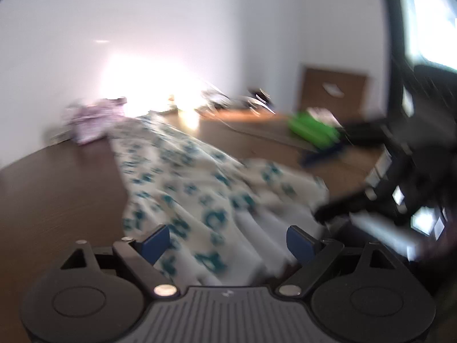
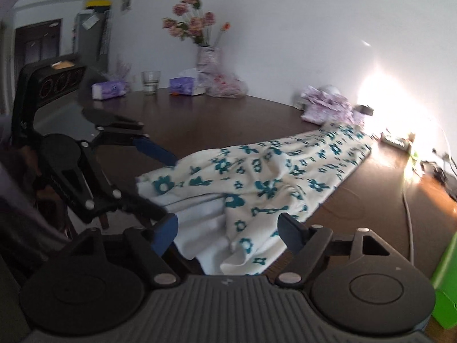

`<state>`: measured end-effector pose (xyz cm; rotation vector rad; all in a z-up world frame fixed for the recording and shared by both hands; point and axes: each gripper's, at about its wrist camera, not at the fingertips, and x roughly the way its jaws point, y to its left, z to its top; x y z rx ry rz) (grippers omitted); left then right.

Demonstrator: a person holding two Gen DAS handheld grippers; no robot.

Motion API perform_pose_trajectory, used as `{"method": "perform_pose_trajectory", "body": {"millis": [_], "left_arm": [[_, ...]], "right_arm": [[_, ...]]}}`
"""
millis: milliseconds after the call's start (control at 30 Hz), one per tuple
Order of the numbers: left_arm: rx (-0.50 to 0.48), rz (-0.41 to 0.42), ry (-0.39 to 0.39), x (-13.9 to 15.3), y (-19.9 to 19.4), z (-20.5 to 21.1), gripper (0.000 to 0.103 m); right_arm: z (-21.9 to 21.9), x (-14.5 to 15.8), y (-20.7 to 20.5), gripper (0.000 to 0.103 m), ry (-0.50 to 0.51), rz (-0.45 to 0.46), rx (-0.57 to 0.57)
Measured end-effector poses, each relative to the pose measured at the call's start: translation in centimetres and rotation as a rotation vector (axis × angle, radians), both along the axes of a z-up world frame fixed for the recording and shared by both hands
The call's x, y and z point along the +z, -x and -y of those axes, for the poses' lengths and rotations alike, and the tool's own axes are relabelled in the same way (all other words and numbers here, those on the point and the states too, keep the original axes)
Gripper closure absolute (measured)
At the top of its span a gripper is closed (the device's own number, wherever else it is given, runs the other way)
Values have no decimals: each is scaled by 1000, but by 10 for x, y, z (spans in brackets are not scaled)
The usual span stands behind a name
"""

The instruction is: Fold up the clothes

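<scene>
1. You are at a dark brown table (image 2: pixel 228 114) by a white wall; at the top middle of the right wrist view stand a vase of pink flowers (image 2: pixel 207 57), a drinking glass (image 2: pixel 150 81) and some tissue packs (image 2: pixel 110 90); bright light glares at the right edge.
2. The cloth with blue flowers (image 2: pixel 271 171) lies in a long strip from the bright spot at the upper right down to the lower middle of that view; its near end is bunched and wrinkled, and a plain white layer shows under the printed one; so it looks partly doubled over, but it is not a neat, flat stack; this could be a fold half made, or a loose cloth just gathered up; you cannot tell which from here.
3. A small heap of pale purple cloth (image 2: pixel 328 105) sits past the far end of the strip; you cannot tell if it is folded.
4. Your right gripper (image 2: pixel 227 233) is spread wide; the near edge of the cloth lies right between its fingers at the bottom middle, but nothing is pinched.
5. Your left gripper (image 1: pixel 228 241) is spread wide too in its own blurry view, with the cloth's near end filling the gap; in the right wrist view it sits at the left, one blue finger (image 2: pixel 155 150) just by the cloth's left edge; it holds nothing.
</scene>
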<state>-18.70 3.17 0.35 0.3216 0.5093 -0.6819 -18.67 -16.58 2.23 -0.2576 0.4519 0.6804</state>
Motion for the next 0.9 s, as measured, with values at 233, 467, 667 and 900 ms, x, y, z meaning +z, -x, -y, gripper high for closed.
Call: {"method": "perform_pose_trajectory", "body": {"millis": [233, 467, 667, 900], "left_arm": [[-37, 45, 2, 5, 9, -20, 15], [-38, -55, -8, -5, -8, -23, 45], [-40, -103, 12, -2, -1, -21, 74], [-97, -131, 16, 9, 19, -17, 96]], "right_arm": [[-17, -15, 6, 25, 90, 43, 94], [-9, -19, -12, 59, 32, -52, 124], [10, -25, -12, 85, -57, -74, 101], [19, -10, 10, 98, -60, -86, 150]]}}
